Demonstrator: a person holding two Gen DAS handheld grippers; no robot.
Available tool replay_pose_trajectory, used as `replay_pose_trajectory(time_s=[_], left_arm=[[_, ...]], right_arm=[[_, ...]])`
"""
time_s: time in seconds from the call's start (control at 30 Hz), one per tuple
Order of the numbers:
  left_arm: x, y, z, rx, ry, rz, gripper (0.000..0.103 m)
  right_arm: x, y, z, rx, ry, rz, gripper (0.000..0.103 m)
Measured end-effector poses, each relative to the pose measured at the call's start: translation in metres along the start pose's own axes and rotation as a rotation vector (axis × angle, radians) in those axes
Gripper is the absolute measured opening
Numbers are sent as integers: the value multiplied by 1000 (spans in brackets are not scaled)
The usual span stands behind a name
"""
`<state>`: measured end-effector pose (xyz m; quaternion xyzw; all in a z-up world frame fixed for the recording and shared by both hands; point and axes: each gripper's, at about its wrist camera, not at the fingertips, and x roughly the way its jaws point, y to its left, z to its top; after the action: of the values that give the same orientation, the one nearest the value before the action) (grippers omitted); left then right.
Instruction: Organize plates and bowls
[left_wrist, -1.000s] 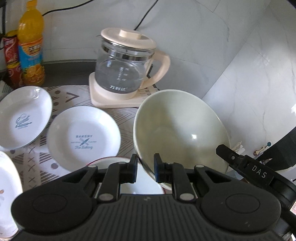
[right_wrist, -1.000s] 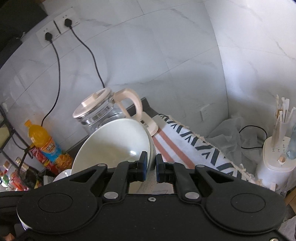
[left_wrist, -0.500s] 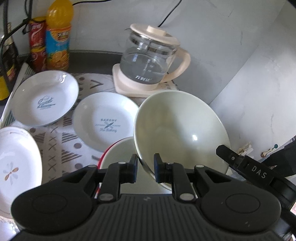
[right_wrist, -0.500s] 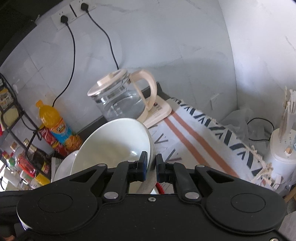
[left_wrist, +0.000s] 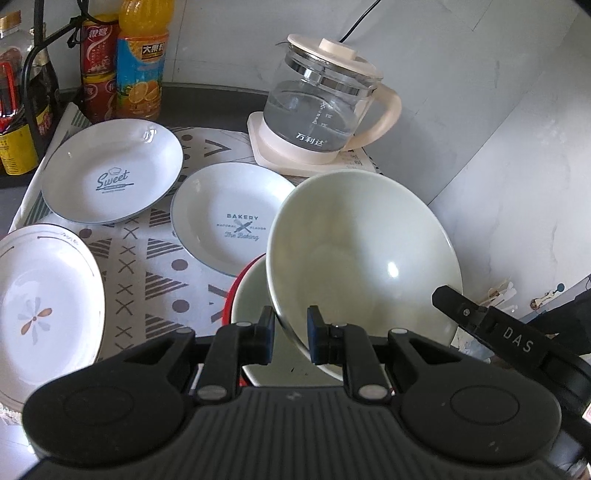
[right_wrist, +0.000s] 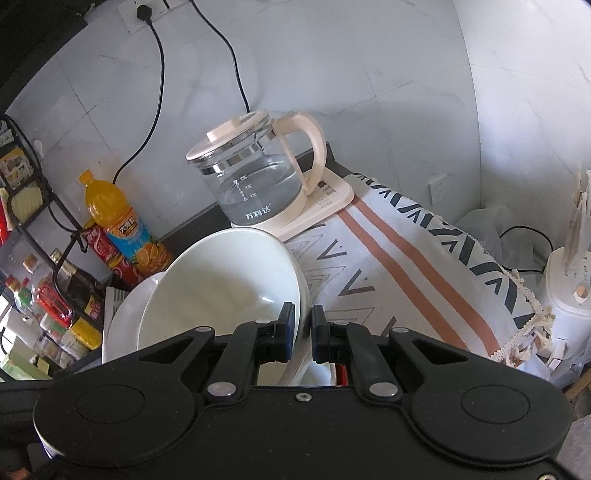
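Lifted higher now, the pale green bowl (left_wrist: 364, 254) is clamped by both grippers (left_wrist: 290, 330) (right_wrist: 303, 332) above the red-rimmed bowl (left_wrist: 247, 291); three plates (left_wrist: 112, 171) remain unstacked.

The right tongs (right_wrist: 303, 334) pinch the tilted pale bowl (right_wrist: 218, 291) by its rim, near the glass kettle (right_wrist: 255, 177)

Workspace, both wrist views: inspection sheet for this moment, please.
Surface: patterned cloth over dark counter.
Job's things: pale bowl tilted, above red-rimmed bowl; Sweet plate, Bakery plate, flower plate lie flat.
Clutter: glass kettle, juice bottle, cans, sauce bottles.
Grippers: left gripper and right gripper each clamp the bowl's rim.
Cables: two black cords to wall sockets.
Surroundings: marble-look walls.
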<state>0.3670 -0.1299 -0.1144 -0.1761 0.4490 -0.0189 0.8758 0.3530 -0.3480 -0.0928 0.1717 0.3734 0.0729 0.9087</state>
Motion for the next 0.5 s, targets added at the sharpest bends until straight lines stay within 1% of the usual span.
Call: replay_pose_trajectory(time_s=[0.17, 0.3, 0.43, 0.5], left_arm=[[-5, 5, -3, -20, 17, 1, 16], [-6, 9, -10, -12, 19, 20, 17], [0, 11, -13, -19, 41, 20, 17], [2, 12, -14, -24, 38, 19, 17]], right_arm=[[-3, 2, -4, -1, 25, 5, 11], [-1, 4, -11, -11, 41, 15, 11], [3, 2, -16, 0, 66, -5, 11], [8, -1, -19, 12, 89, -13, 13]])
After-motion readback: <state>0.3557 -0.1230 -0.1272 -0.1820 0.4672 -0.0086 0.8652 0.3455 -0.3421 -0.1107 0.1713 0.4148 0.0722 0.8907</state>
